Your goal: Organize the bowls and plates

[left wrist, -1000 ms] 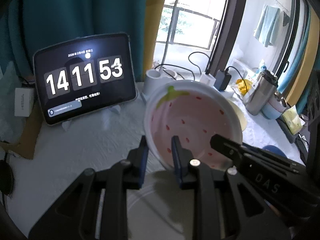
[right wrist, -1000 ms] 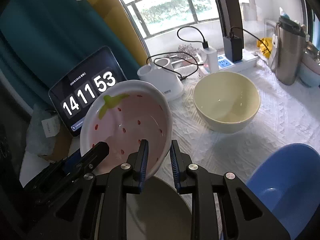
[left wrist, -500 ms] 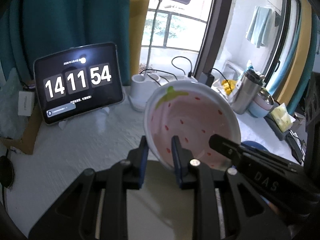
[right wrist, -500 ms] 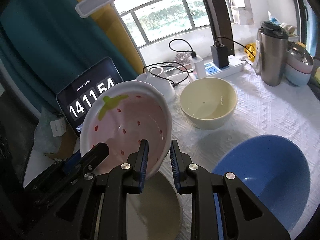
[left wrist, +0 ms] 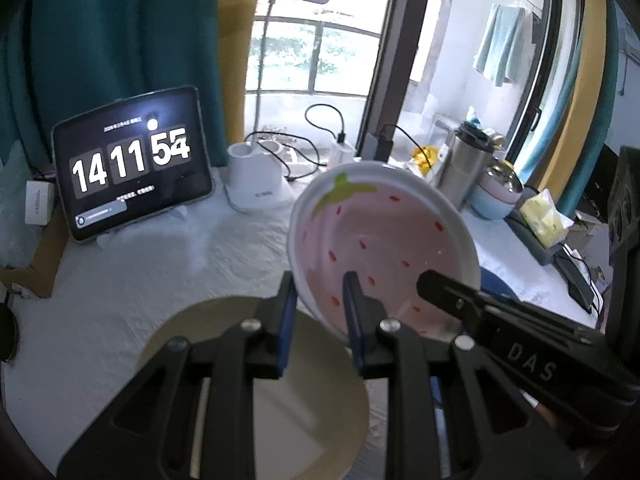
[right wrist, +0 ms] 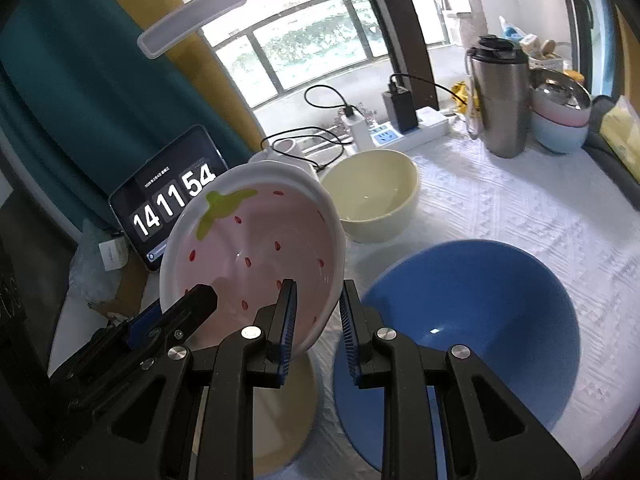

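My left gripper [left wrist: 320, 312] had its jaws drawn narrow, clamped on the near rim of the strawberry bowl [left wrist: 384, 248], one pad outside the wall and one inside. My right gripper [right wrist: 316, 320] was pinched just as narrowly on the opposite side of the same rim, so the bowl hung tilted between the two, its pink inside facing the cameras, clear of the cloth. Directly beneath it sat a tan bowl [left wrist: 280, 412], and just right of that, in the right view, the blue bowl [right wrist: 472, 312] on the white tablecloth [right wrist: 520, 208]. Farther back stood the cream bowl [right wrist: 372, 196], then the tablet [left wrist: 132, 164], the lamp base and the steel flask [right wrist: 500, 100] by the window. Against a second earlier, neither grip had changed, but the bowl had been carried up and back: the tan bowl showed far more fully below, the blue bowl had come into full view, and the clock read 54, not 53.
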`<action>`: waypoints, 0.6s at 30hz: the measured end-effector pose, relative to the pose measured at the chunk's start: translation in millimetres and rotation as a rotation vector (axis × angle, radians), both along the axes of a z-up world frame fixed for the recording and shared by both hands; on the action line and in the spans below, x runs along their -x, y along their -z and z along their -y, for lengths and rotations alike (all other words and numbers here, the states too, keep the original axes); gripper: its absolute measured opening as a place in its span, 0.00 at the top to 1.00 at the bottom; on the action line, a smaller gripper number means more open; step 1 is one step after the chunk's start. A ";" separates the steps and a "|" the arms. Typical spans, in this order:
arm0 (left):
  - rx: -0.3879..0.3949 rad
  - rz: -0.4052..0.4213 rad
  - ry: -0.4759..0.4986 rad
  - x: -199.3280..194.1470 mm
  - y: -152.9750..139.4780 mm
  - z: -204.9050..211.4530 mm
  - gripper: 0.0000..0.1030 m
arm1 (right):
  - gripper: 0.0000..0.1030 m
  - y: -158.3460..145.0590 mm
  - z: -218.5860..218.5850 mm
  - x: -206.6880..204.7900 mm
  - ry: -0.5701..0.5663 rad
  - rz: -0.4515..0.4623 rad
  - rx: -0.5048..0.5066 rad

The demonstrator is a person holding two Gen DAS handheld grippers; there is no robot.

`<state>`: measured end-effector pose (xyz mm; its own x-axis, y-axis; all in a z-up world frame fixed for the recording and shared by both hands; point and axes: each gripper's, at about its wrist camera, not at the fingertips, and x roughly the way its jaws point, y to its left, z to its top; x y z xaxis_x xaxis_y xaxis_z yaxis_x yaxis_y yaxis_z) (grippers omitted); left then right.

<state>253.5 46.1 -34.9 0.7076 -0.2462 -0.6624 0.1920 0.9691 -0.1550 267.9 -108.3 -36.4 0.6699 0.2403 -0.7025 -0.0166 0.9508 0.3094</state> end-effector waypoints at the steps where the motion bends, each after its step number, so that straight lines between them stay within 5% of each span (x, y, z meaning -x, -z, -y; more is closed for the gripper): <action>1: 0.000 0.000 0.003 0.8 0.2 1.8 0.77 | 0.77 -0.2 4.2 2.4 0.004 -0.001 -0.002; 18: -0.005 -0.038 0.068 16.2 9.8 54.0 0.77 | 0.77 7.2 57.1 27.3 0.060 -0.021 -0.014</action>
